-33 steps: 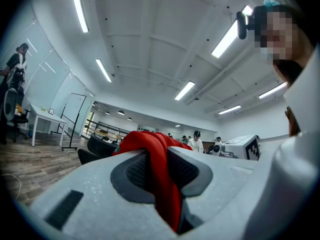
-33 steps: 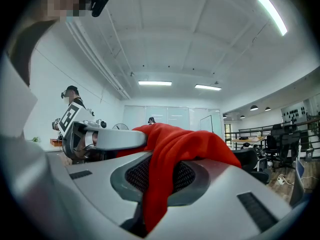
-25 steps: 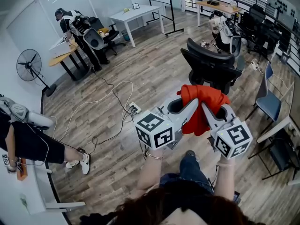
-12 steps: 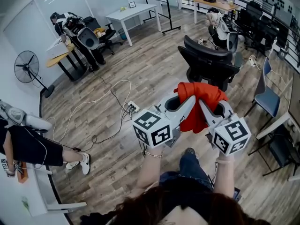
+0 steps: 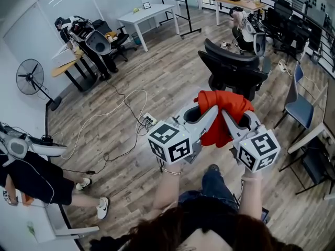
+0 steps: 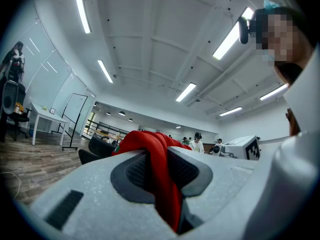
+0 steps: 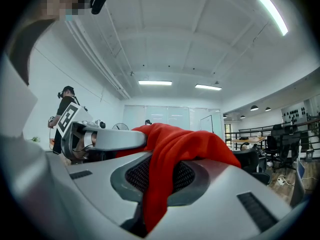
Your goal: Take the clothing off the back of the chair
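1. At far left, a standing fan (image 5: 30, 77) sits by the wall, and nearer the middle I see a power strip (image 5: 149, 121) lying on the wood floor (image 5: 172, 72).
2. My left gripper (image 5: 208, 117) has its jaws pinched on a fold of the red clothing (image 5: 226, 104), with fabric running down between the pads.
3. That clothing hangs bunched in the air between both grippers.
4. My right gripper (image 5: 229, 119) likewise clamps a red fold.
5. Just beyond them stands the black office chair (image 5: 233, 69), with the clothing held off it.

red clothing (image 5: 225, 106) bunched; kind unclear
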